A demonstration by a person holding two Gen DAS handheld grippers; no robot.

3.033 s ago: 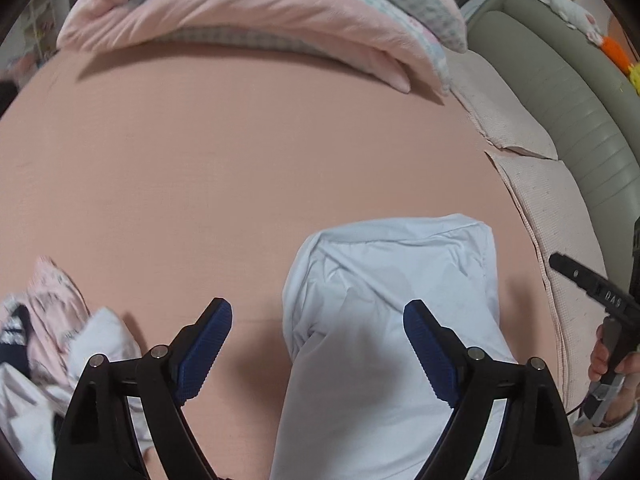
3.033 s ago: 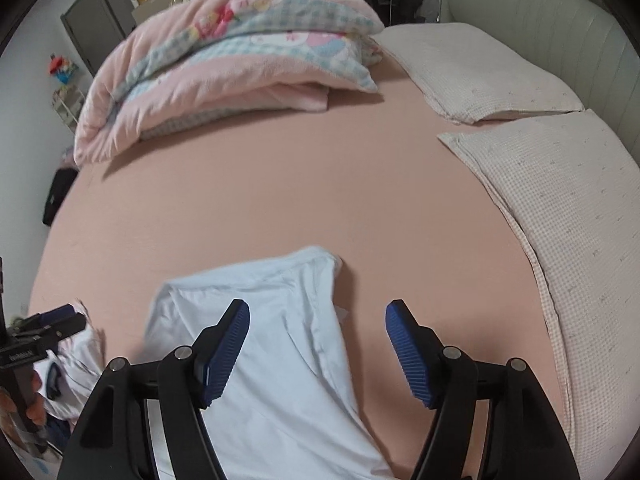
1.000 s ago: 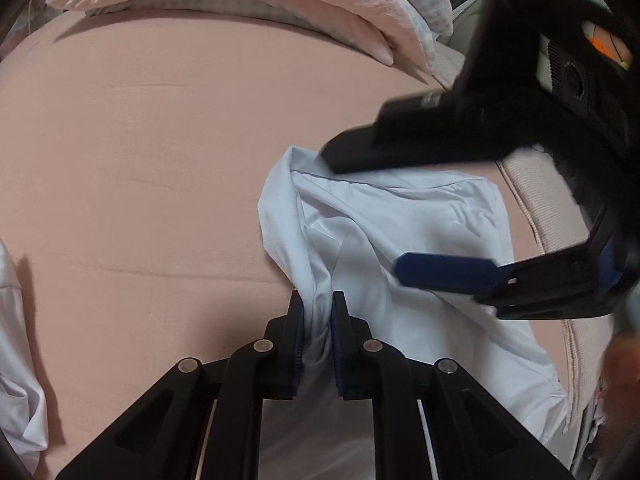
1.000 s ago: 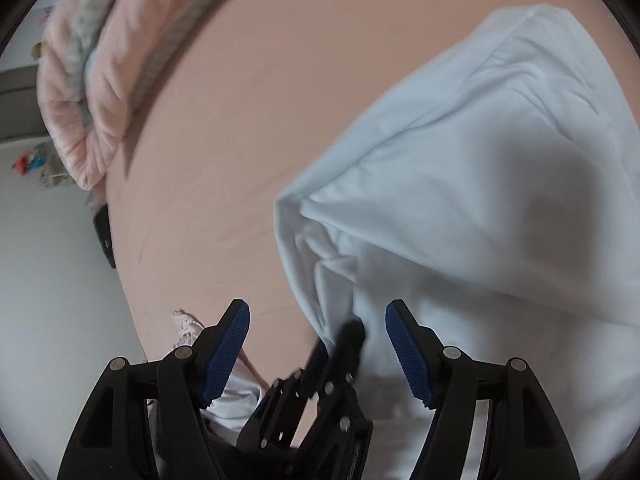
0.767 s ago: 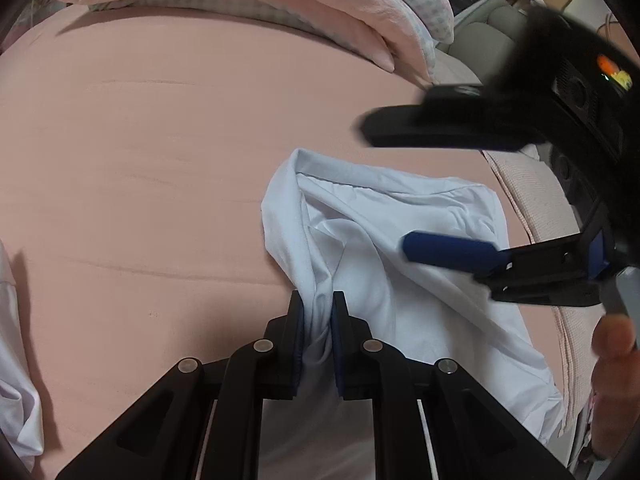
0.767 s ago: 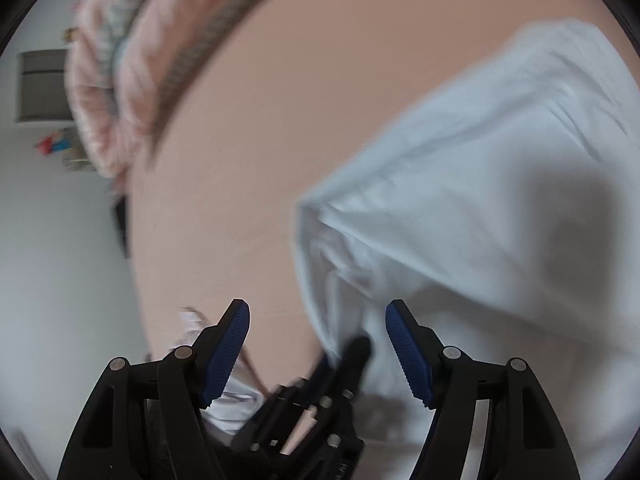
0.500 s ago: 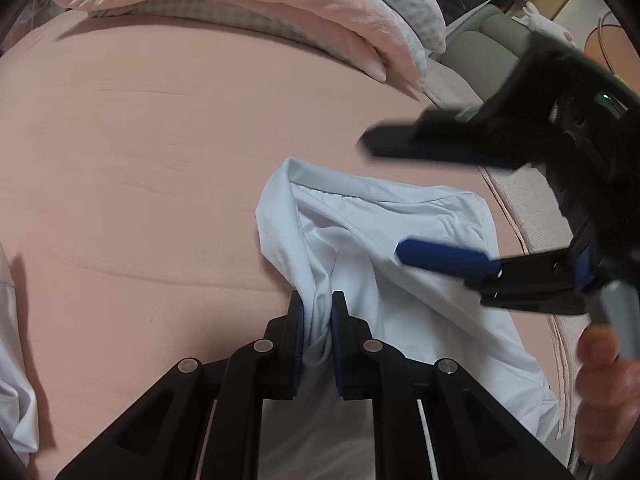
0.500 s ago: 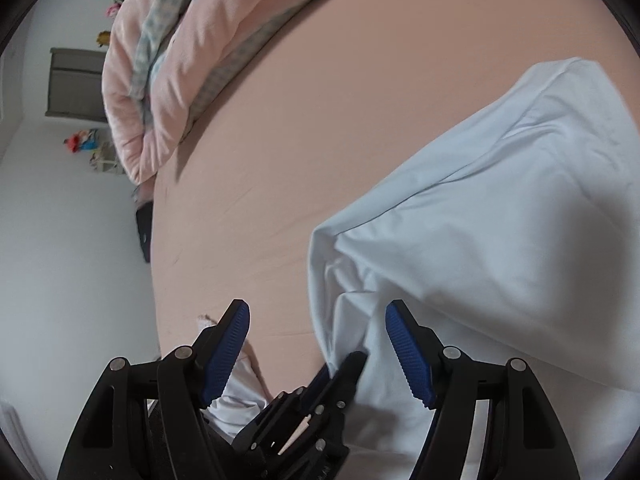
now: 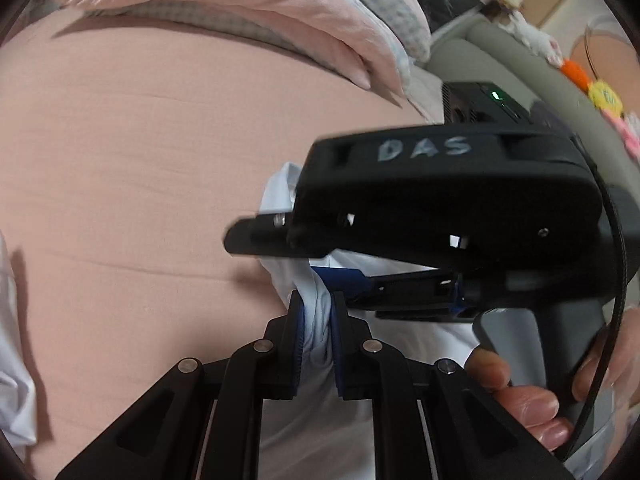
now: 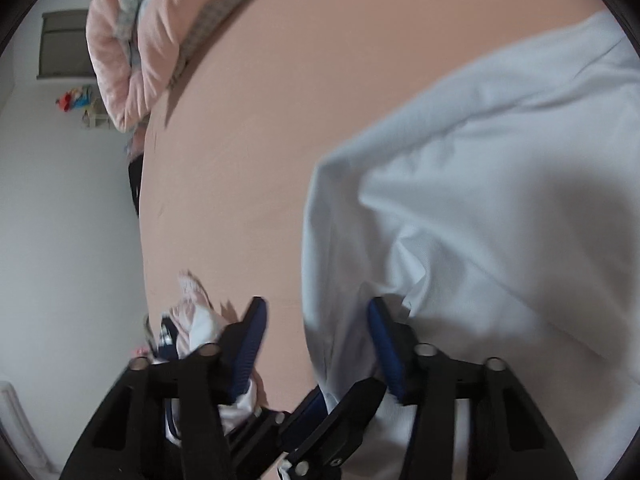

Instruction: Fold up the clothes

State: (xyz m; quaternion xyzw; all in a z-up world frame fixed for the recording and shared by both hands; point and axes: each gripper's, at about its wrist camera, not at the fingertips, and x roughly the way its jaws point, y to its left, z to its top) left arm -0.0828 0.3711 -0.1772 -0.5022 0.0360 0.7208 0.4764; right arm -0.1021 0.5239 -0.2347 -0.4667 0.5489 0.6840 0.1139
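Observation:
A pale blue garment (image 9: 280, 192) lies crumpled on the pink bed sheet (image 9: 120, 160). My left gripper (image 9: 316, 300) is shut on a pinched fold of its near edge. The right gripper (image 9: 272, 258) reaches in from the right, just above and beyond the left one, and its black body hides most of the cloth. In the right wrist view the garment (image 10: 500, 200) fills the right side. The right gripper (image 10: 316, 308) is open, and the garment's left edge runs between its blue pads. The left gripper (image 10: 320, 400) shows directly below it.
A pink quilt (image 9: 240, 12) is heaped at the far side of the bed and also appears as the quilt (image 10: 132, 48). A pile of other clothes (image 10: 192, 320) lies left of the grippers. A grey-green padded headboard (image 9: 500, 52) stands to the right. A hand (image 9: 520, 400) holds the right gripper's handle.
The right gripper has moved in close over the left one and its jaws have narrowed around the garment's edge. The left gripper keeps its hold on the fold.

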